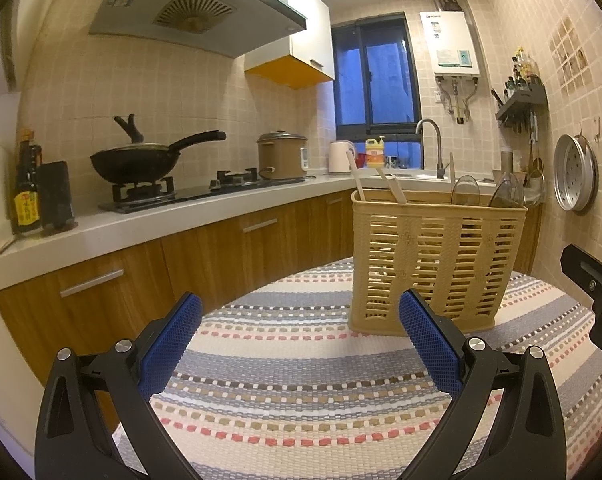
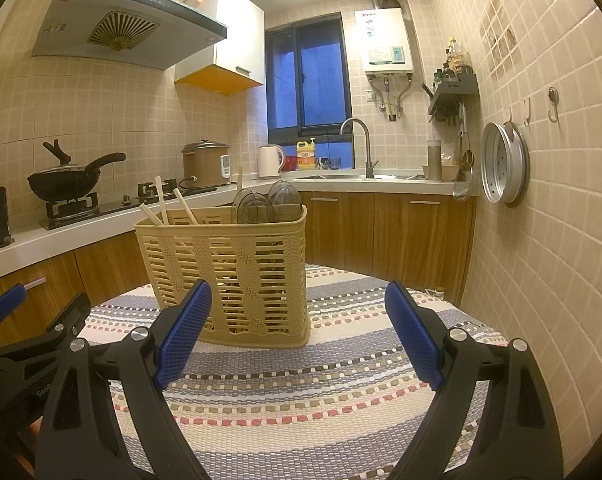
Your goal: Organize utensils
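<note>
A beige slotted plastic utensil basket stands upright on a striped woven mat. Chopsticks and clear spoons stick out of its top. My left gripper is open and empty, just in front of and left of the basket. In the right wrist view the basket stands on the mat with chopsticks and clear spoons in it. My right gripper is open and empty, close in front of the basket. The left gripper's body shows at the left.
A kitchen counter with wooden cabinets runs left and behind, holding a wok, a rice cooker and sauce bottles. A sink faucet is at the back. A tiled wall with a hanging steamer tray is close on the right.
</note>
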The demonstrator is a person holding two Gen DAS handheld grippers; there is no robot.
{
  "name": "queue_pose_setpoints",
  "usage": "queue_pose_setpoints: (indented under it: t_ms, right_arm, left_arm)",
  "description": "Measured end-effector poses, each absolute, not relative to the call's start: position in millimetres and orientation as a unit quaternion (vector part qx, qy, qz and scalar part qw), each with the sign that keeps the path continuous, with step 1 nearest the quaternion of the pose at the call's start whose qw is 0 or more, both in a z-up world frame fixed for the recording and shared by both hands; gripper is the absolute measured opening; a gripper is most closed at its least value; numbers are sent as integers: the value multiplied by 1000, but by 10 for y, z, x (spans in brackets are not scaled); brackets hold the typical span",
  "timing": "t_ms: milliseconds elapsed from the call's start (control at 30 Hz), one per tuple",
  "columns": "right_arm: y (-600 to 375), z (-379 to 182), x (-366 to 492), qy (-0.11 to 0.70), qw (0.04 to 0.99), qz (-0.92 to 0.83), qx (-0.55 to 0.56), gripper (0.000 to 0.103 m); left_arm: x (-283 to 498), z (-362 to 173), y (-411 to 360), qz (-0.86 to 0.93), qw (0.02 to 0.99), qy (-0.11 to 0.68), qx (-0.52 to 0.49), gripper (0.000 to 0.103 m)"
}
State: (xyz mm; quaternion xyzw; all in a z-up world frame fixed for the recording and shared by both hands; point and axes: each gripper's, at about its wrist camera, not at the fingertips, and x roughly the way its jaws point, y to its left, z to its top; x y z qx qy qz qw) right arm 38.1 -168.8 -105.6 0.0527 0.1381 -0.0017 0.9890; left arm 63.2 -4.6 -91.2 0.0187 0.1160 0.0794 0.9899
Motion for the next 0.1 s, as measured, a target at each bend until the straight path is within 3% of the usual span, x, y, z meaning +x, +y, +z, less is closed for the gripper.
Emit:
queue_pose_setpoints:
  t_ms: [100]
  right_arm:
    - [-1691, -1054, 380, 137, 989, -2, 55, 84]
  left_arm:
    - [631, -917, -62, 80, 990, 117, 23, 96]
